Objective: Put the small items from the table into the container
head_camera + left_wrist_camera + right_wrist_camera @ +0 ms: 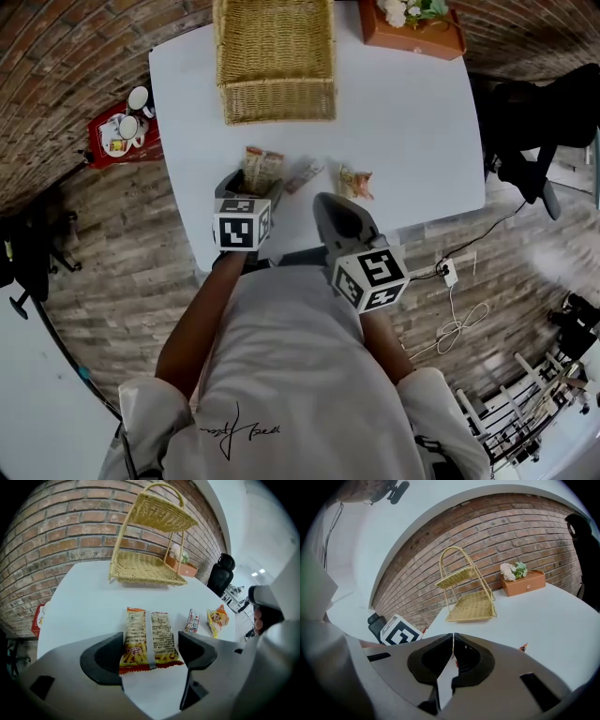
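Observation:
On the white table point(403, 112) lies an orange fries packet point(262, 169) point(149, 637), flat near the front edge. My left gripper point(253, 190) point(150, 654) hangs just above it, open wide, one jaw on each side of the packet's near end and neither pressing on it. To its right lie a small striped packet point(303, 175) point(192, 621) and a yellow-orange packet point(355, 182) point(217, 620). My right gripper point(325, 202) point(453, 641) is shut with nothing in it, near the front edge. The two-tier wicker basket point(275, 56) point(147, 566) point(471, 605) stands at the back.
An orange box with flowers point(412, 28) point(522, 582) sits at the table's back right corner. On the floor, a red tray with cups point(122, 133) lies to the left. A black chair point(539, 122) and cables point(459, 323) are at the right.

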### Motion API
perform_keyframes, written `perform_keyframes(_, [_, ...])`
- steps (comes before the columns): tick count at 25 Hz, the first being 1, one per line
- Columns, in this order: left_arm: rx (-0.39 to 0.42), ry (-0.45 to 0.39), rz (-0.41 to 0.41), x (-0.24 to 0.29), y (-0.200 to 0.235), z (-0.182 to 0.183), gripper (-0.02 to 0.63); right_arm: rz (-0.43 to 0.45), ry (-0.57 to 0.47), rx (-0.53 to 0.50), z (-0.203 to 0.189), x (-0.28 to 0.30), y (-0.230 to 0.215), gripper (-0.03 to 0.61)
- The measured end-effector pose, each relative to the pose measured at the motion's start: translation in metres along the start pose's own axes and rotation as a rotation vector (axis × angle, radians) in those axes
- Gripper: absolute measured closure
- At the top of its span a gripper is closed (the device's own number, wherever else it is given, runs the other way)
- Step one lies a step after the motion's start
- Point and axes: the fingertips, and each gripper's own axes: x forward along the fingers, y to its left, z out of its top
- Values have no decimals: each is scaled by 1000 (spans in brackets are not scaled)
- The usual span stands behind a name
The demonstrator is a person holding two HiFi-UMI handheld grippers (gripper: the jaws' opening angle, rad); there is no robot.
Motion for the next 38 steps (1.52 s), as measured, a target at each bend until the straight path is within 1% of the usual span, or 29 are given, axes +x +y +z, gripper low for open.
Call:
perform_keyframes(4, [10,20,-1,1,3,-3,270,16,3,-4,-1,0,2,557])
perform_keyframes(12, [39,35,10,1,7,-4,276,39,10,-1,-4,-2,4,557])
perform_keyframes(17, [54,45,5,-2,6,-6,326,52,8,-1,-3,-3,5,557])
perform_keyframes(28, [60,35,-7,-6,-2,-10,390,57,-5,-6,-1,-9,1,557])
perform_keyframes(33, [62,24,-5,-9,-3,-8,411,60,-7,-14,-1,-12,1,557])
perform_keyframes(38, [63,17,-6,-10,-4,-10,419,66,-14,-21,-1,-14,2,557])
